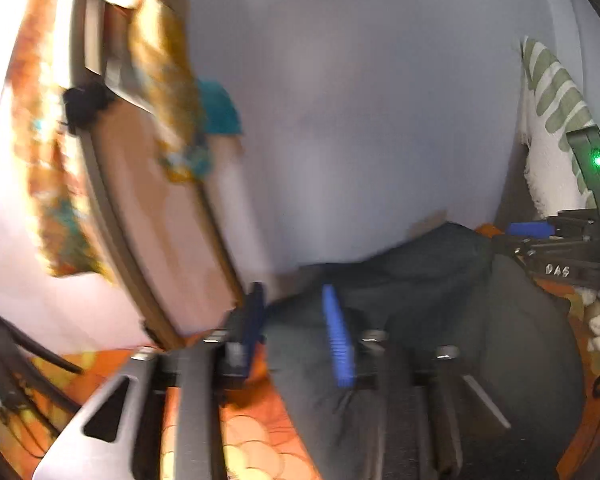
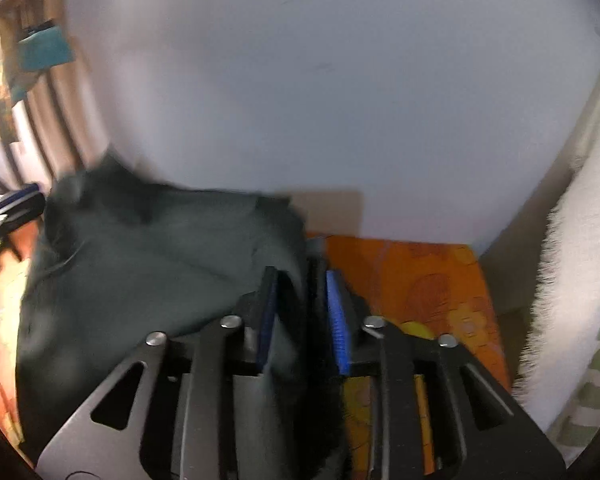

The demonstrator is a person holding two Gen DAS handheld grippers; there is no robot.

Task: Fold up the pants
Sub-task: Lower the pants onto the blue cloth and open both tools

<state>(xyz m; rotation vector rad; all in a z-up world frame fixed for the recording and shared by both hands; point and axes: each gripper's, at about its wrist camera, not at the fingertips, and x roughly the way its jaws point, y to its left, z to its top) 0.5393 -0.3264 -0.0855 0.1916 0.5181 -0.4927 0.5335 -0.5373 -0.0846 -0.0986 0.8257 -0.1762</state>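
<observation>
1. in the lower centre of the left wrist view, the dark pants (image 1: pixel 420 300) lie bunched on an orange patterned bedspread (image 1: pixel 252 432), spreading toward the lower right of the frame.
2. the left gripper (image 1: pixel 296 332) has cloth between its blue-padded fingers (image 1: pixel 338 340), but a gap shows between them and the blur hides the contact, so i cannot tell whether they are clenched.
3. at the right edge of that frame the right gripper (image 1: pixel 528 236) meets the far edge of the pants.
4. in the right wrist view, the right gripper (image 2: pixel 302 316) has its fingers (image 2: pixel 336 320) clenched on a thick fold of the pants (image 2: pixel 148 260), which hang to the left of the frame over the bedspread (image 2: pixel 412 280).
5. a white-and-green fuzzy pillow (image 2: pixel 572 280) stands at the right edge.
6. judging by this, the step is lifting one edge to carry it across for a fold.
7. the next move likely calls for both ends travelling level and together, so the edge lands square on the cloth below.
</observation>
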